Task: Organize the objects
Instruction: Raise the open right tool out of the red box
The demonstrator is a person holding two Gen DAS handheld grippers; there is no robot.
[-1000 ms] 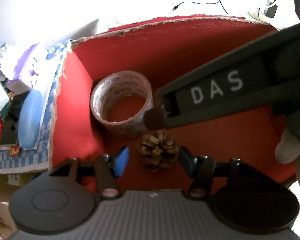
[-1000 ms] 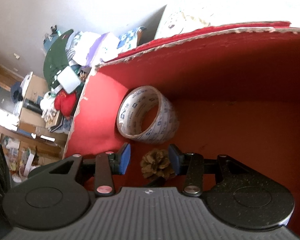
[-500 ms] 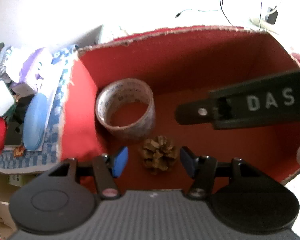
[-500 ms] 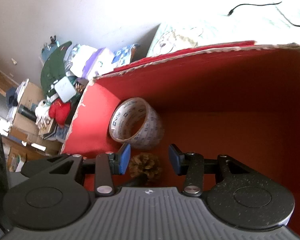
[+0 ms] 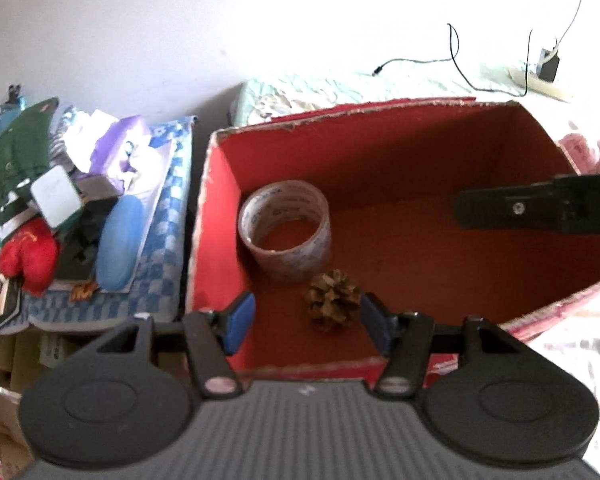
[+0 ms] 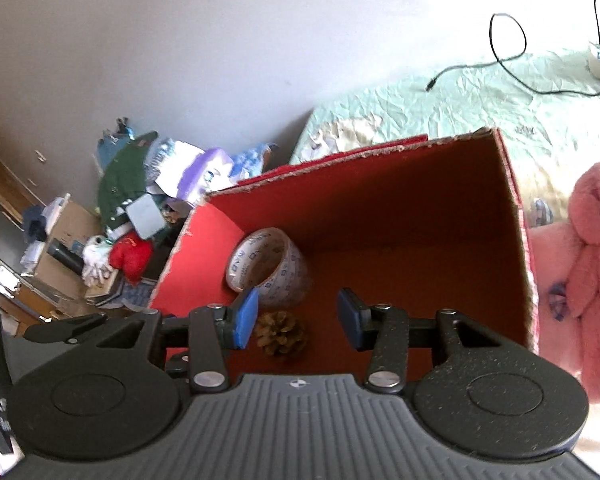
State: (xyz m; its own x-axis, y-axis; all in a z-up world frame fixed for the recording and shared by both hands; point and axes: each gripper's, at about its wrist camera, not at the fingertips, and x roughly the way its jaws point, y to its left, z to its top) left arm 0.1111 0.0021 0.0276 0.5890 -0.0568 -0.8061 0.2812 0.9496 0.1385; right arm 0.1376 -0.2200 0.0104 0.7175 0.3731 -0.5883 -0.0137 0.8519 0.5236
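Note:
An open red cardboard box (image 5: 216, 216) holds a roll of clear printed tape (image 5: 286, 230) by its left wall and a brown pine cone (image 5: 333, 299) just in front of the roll. My left gripper (image 5: 307, 322) is open and empty above the box's near edge. My right gripper (image 6: 296, 320) is open and empty above the box; its dark body also shows at the right in the left wrist view (image 5: 540, 210). The tape roll (image 6: 270, 272) and pine cone (image 6: 282, 334) show in the right wrist view, inside the box (image 6: 512, 200).
A pink plush toy (image 6: 596, 264) lies right of the box on a pale green bedspread (image 6: 460, 96) with a black cable (image 6: 504, 48). Left of the box is a cluttered pile: a blue case (image 5: 118, 246), a red plush (image 5: 28, 254), purple packs (image 5: 120, 148).
Both grippers have pulled up and back out of the box, so more of the box and room shows. The right gripper's body has slid to the right in the left wrist view.

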